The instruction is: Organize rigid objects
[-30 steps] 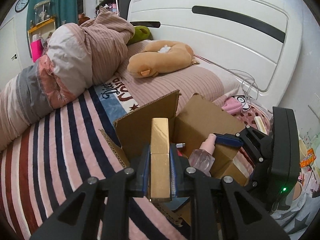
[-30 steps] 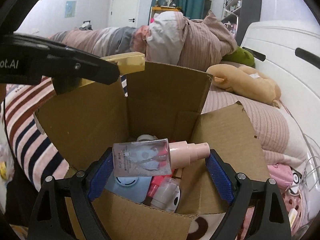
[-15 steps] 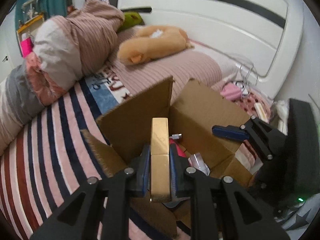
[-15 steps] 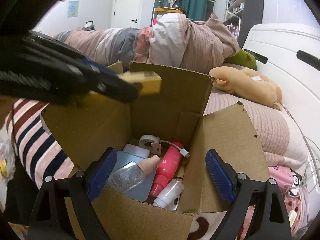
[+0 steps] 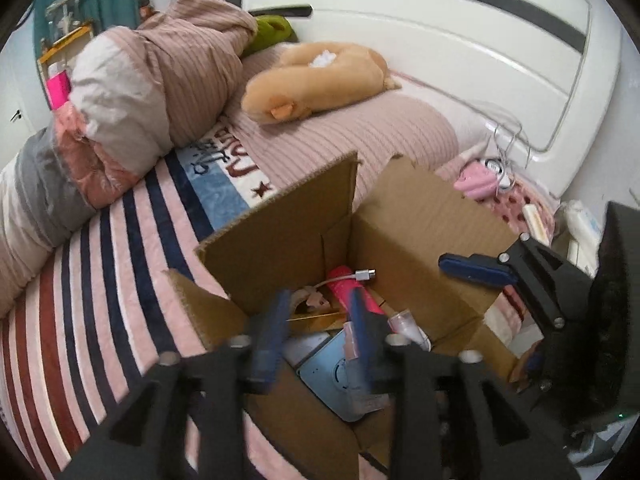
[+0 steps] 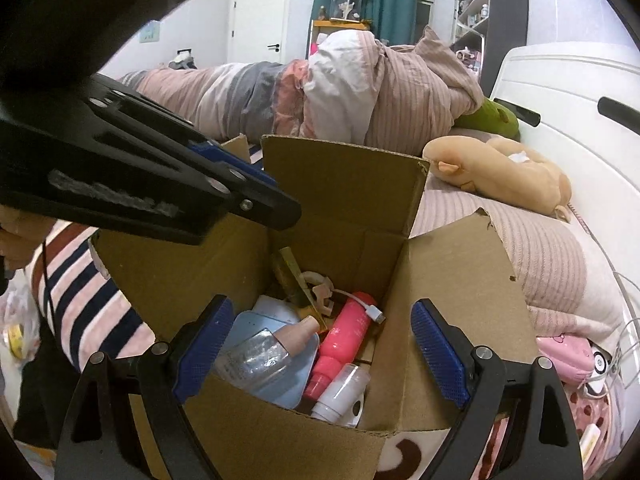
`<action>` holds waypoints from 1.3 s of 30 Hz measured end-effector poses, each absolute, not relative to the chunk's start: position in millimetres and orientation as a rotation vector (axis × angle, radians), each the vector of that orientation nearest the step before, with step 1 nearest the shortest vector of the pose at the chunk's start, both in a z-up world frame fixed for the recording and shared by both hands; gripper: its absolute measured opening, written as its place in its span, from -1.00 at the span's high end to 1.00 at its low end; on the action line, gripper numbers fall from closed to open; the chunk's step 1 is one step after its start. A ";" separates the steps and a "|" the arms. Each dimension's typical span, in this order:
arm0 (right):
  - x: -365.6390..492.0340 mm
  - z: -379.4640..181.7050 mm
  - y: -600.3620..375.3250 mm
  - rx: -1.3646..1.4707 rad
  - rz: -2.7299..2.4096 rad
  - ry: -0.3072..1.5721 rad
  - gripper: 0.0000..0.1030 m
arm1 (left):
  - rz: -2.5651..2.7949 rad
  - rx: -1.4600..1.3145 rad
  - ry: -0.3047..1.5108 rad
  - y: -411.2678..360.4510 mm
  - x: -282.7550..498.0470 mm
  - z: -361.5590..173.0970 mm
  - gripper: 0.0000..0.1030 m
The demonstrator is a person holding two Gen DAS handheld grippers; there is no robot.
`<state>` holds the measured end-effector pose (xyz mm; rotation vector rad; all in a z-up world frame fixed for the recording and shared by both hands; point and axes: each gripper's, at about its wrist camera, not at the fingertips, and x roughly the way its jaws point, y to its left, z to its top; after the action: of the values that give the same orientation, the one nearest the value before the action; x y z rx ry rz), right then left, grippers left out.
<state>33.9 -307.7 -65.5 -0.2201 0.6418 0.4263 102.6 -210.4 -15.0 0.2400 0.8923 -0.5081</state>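
My left hand-held gripper [image 5: 316, 332] hangs spread and empty over the open cardboard box [image 6: 344, 184]; my right hand-held gripper [image 6: 320, 348] is spread wide at the box's near edge, holding nothing. Inside, the gold box [image 6: 292, 276] leans tilted against the left wall, beside a pink bottle [image 6: 344, 336], a clear spray bottle [image 6: 260, 356] and a white cable [image 6: 360, 300]. The box sits on the striped bed [image 5: 100, 260].

Blurred by motion: left gripper [image 5: 316, 330] fingers. Below them, gold box [image 5: 316, 317] mostly hidden, perhaps leaning on the cardboard box [image 6: 344, 184] wall. Beneath right gripper [image 6: 320, 354], white bottle [image 6: 340, 394] partly covered.
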 end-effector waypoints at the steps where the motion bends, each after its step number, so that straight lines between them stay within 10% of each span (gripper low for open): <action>1: 33.0 -64.1 -307.0 -0.222 0.430 0.637 -0.73 | -0.502 0.227 0.873 -206.5 98.2 -10.7 -0.01; 13: 21.7 -16.6 -317.0 -0.108 0.495 0.492 -0.73 | -0.243 0.048 0.564 -121.7 18.5 40.6 -0.93; 39: 8.8 -12.7 -299.0 -0.016 0.641 0.398 -0.86 | -0.032 -0.051 0.482 -75.7 -13.3 13.3 -0.98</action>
<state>8.8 -299.0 -12.7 -0.0165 0.3981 0.6409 -13.3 -75.7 13.3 -0.0513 0.4819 -0.0316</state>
